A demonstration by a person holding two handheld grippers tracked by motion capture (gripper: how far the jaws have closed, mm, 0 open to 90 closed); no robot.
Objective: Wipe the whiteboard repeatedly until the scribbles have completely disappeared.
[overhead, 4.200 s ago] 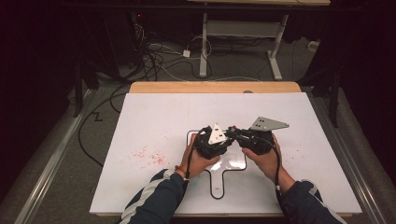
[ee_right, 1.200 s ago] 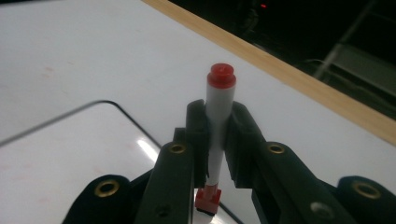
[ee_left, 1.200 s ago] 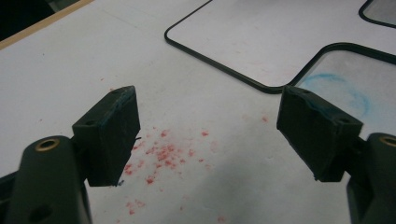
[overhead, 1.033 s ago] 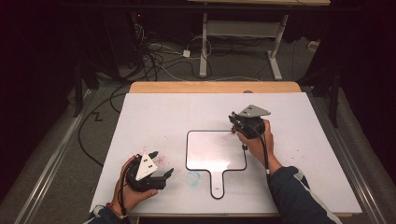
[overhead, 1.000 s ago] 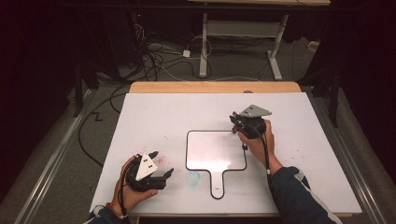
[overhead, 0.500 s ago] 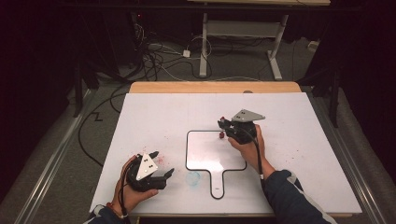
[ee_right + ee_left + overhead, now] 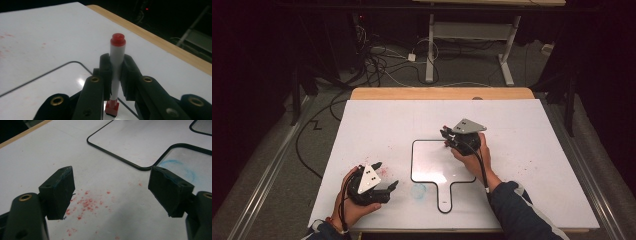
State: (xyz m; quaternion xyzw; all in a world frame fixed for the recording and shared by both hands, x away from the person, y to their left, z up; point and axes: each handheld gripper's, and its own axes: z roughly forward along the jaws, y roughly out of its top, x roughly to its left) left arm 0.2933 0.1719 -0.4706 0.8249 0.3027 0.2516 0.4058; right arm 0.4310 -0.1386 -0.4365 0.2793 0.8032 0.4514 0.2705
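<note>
A white bench (image 7: 532, 165) with a wooden strip along its far edge stands in a dark room, with cables (image 7: 382, 60) on the grey floor and a pale desk frame (image 7: 472, 40) beyond it. Red specks (image 7: 86, 205) dot the white top just ahead of the left gripper (image 7: 384, 181), and a faint blue smear (image 7: 418, 190) lies a little past its jaws toward the middle. A small whiteboard (image 7: 432, 162) with a black rim and a short handle lies flat between the two hands. The left gripper rests near the bench's near edge, jaws wide apart with nothing between them, pointing toward the whiteboard's handle. The right gripper (image 7: 445, 136) hangs over the whiteboard's far corner, its jaws clamped on a marker (image 7: 116, 67). In the right gripper view the marker stands crosswise to the jaws, its long axis roughly upright: the red cap (image 7: 118, 40) rises above the jaws, while the red end below them points down at the whiteboard, close to its rim. Whether that lower end touches the surface cannot be told.
</note>
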